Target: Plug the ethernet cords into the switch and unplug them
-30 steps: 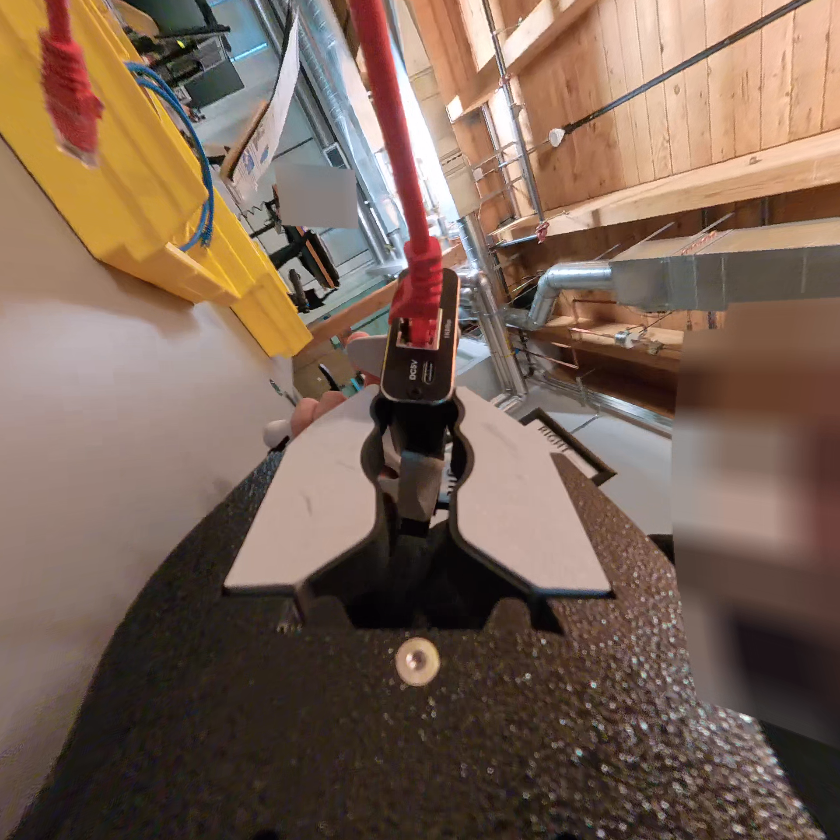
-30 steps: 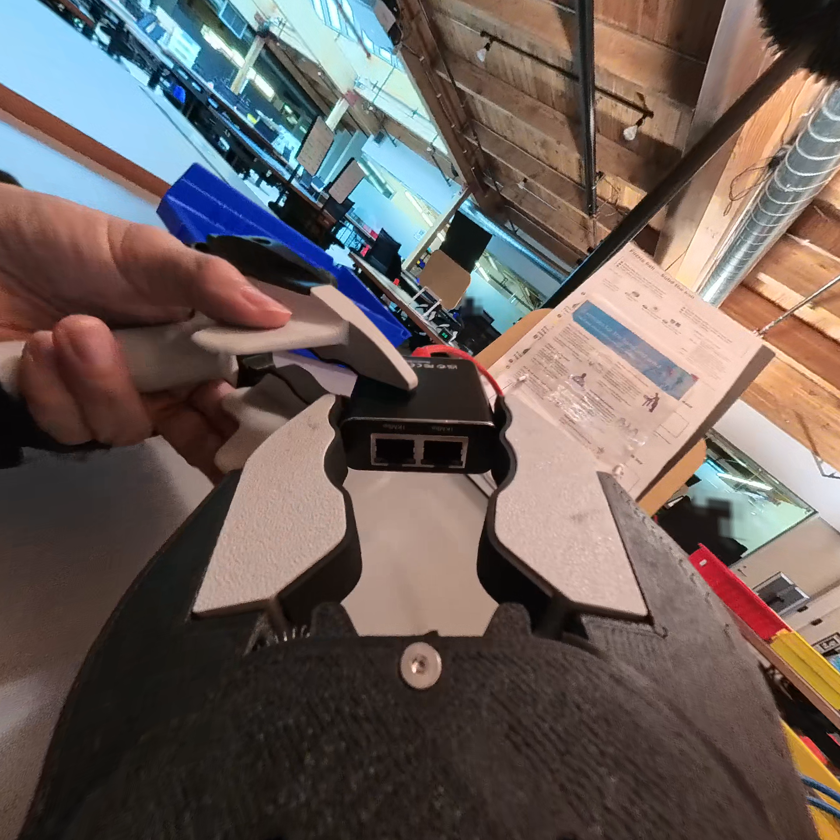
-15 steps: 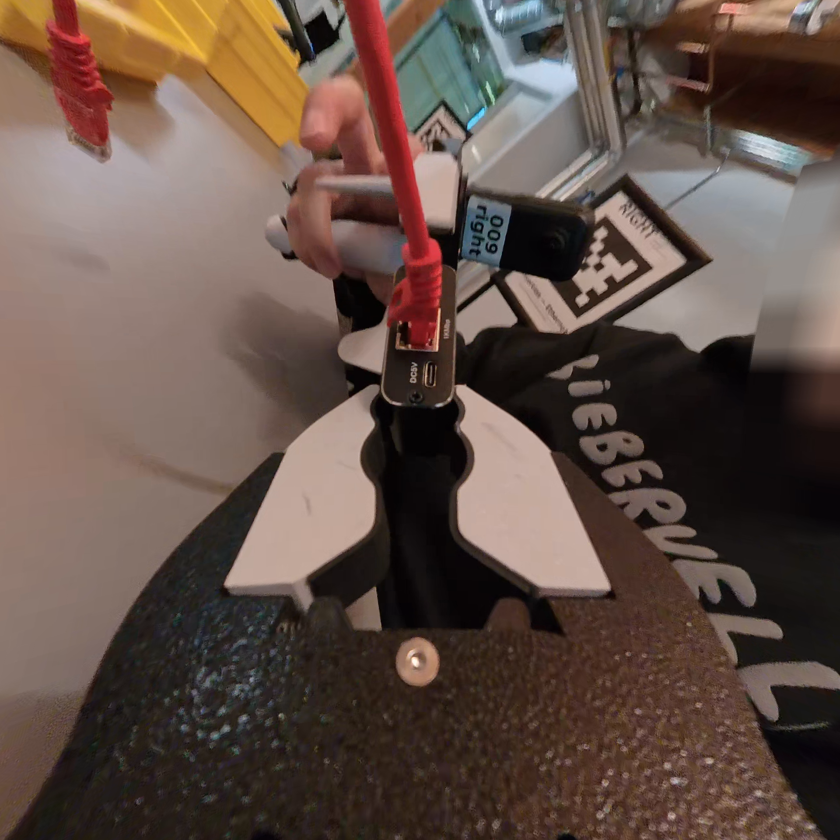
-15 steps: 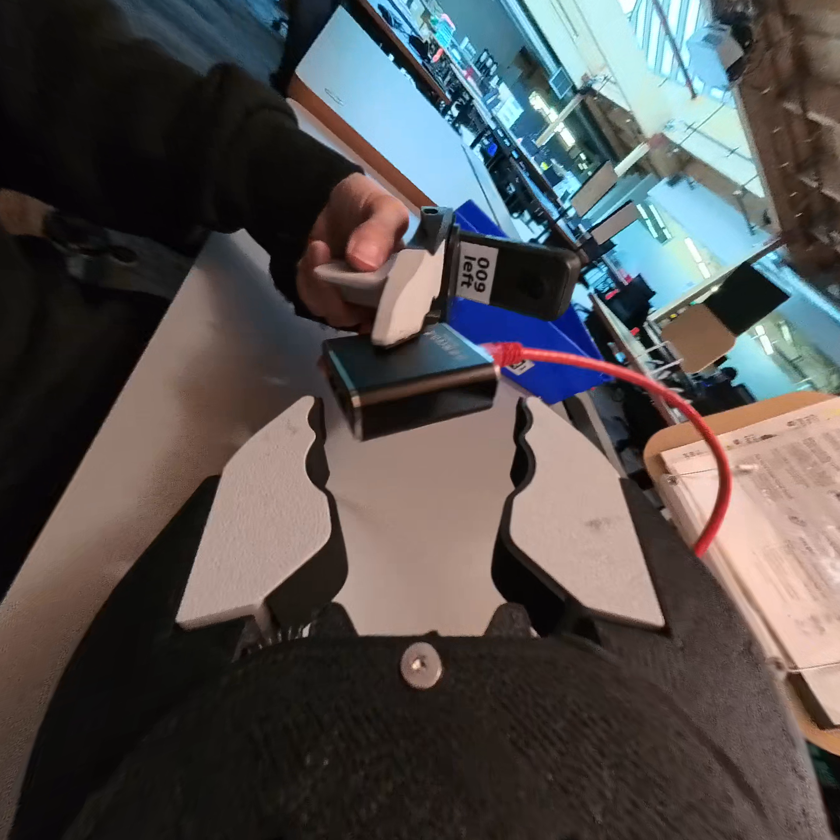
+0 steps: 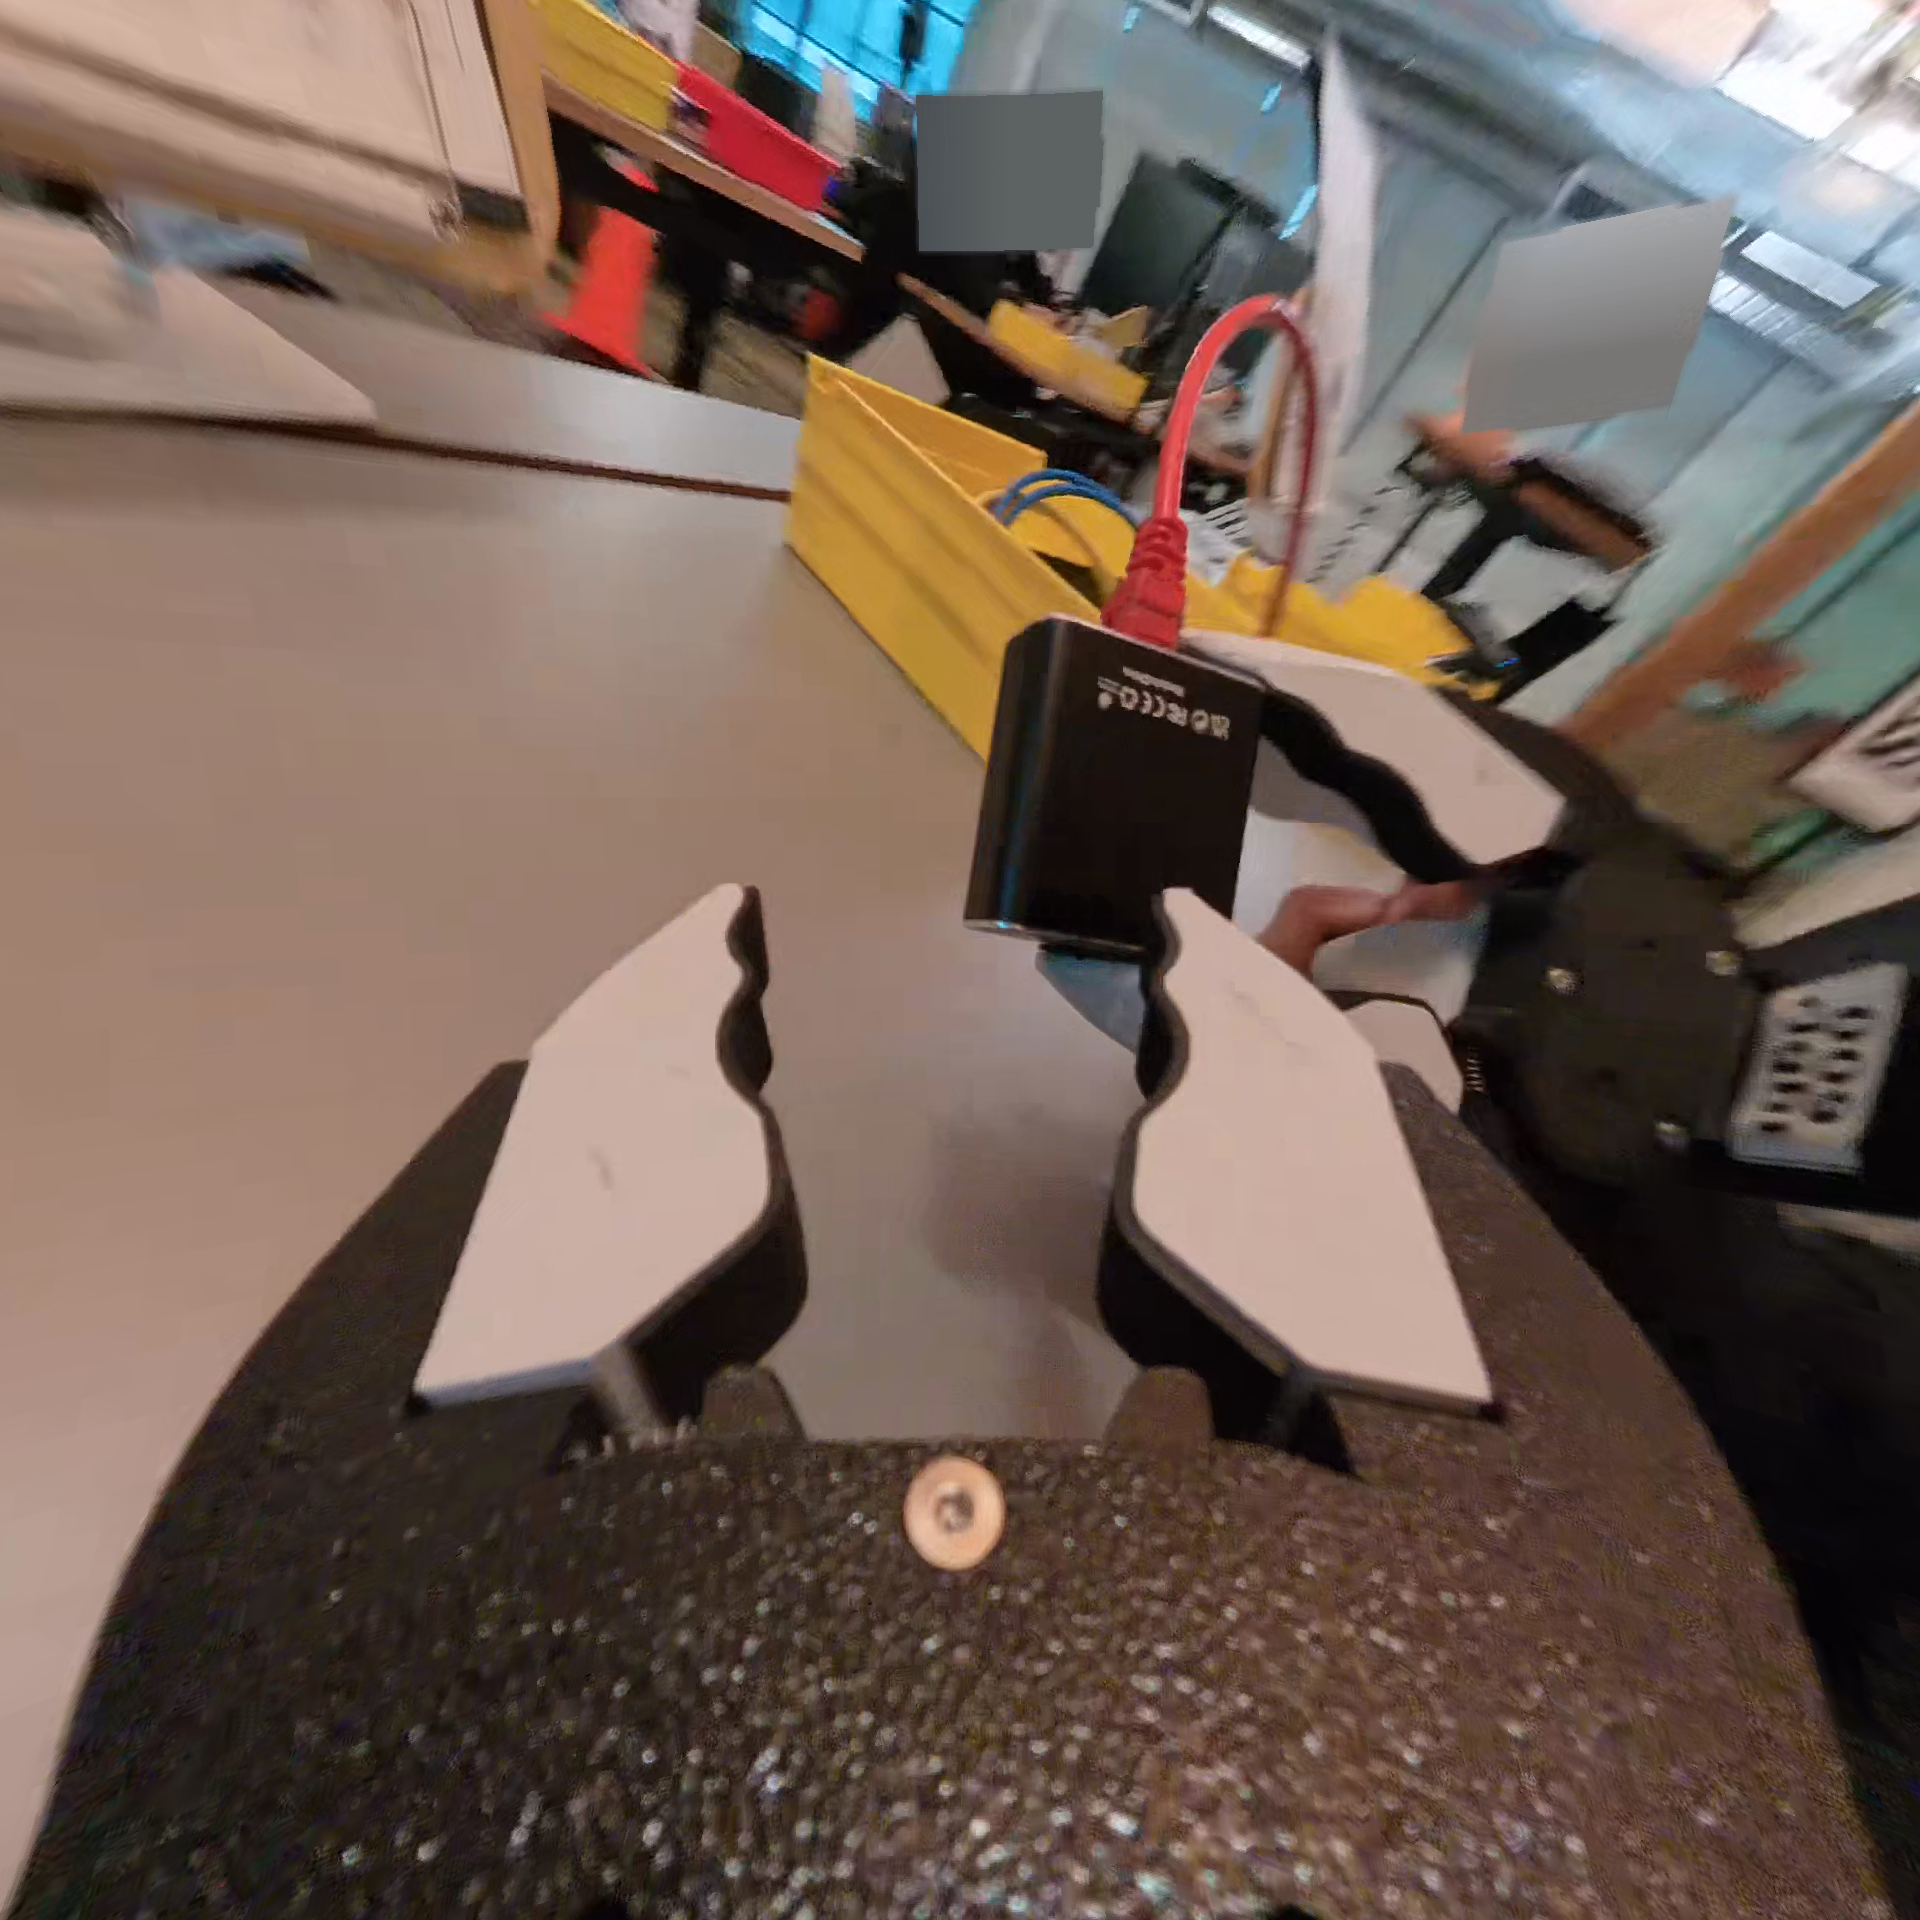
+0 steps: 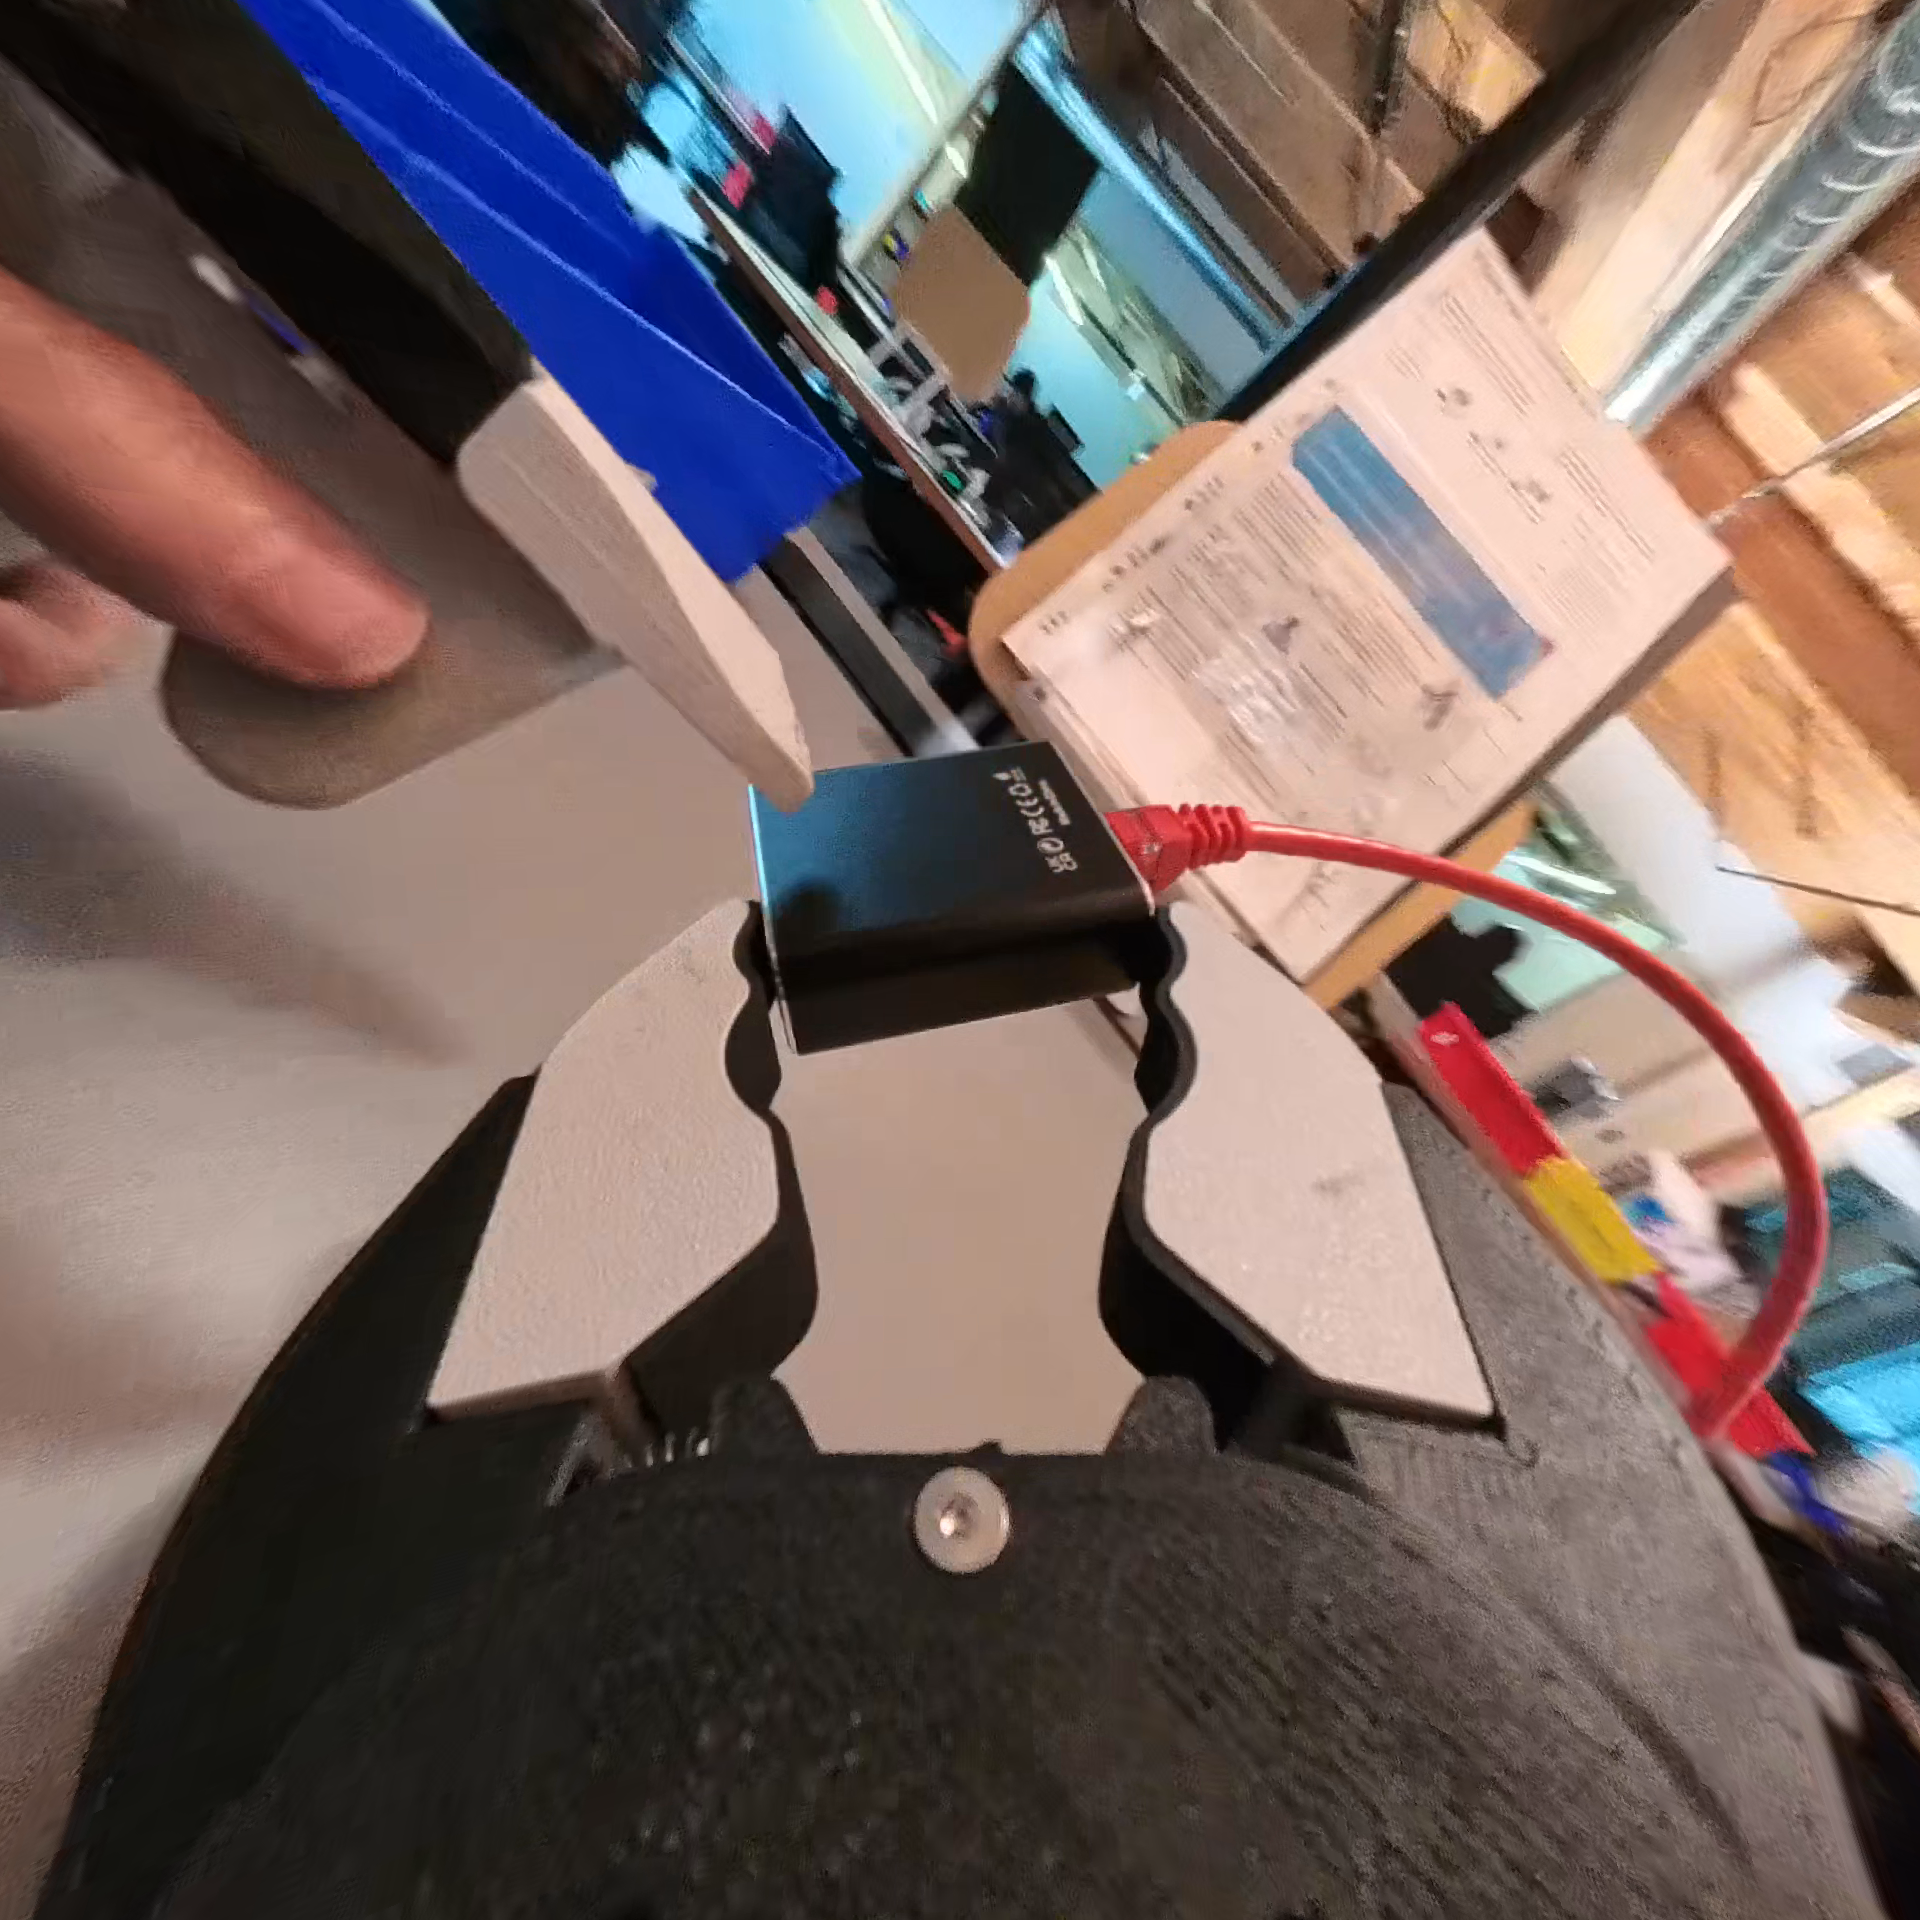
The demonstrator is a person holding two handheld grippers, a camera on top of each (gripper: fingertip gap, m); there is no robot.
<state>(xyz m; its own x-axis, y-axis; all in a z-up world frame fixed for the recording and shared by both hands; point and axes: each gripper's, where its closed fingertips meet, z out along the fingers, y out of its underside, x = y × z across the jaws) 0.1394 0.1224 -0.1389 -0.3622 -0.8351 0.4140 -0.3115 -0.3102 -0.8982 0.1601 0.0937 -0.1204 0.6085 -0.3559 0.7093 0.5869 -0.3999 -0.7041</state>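
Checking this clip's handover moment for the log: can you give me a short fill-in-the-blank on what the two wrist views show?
1. The cable plugged into the black switch is ___ in colour.
2. The switch is clamped between the fingers of the ___ gripper.
3. The left gripper holds nothing, and its jaws stand ___.
4. In the left wrist view, the bin on the table behind the switch is ___.

Missing words: red; right; open; yellow.

2 close wrist views, switch (image 5: pixel 1112 790) shared
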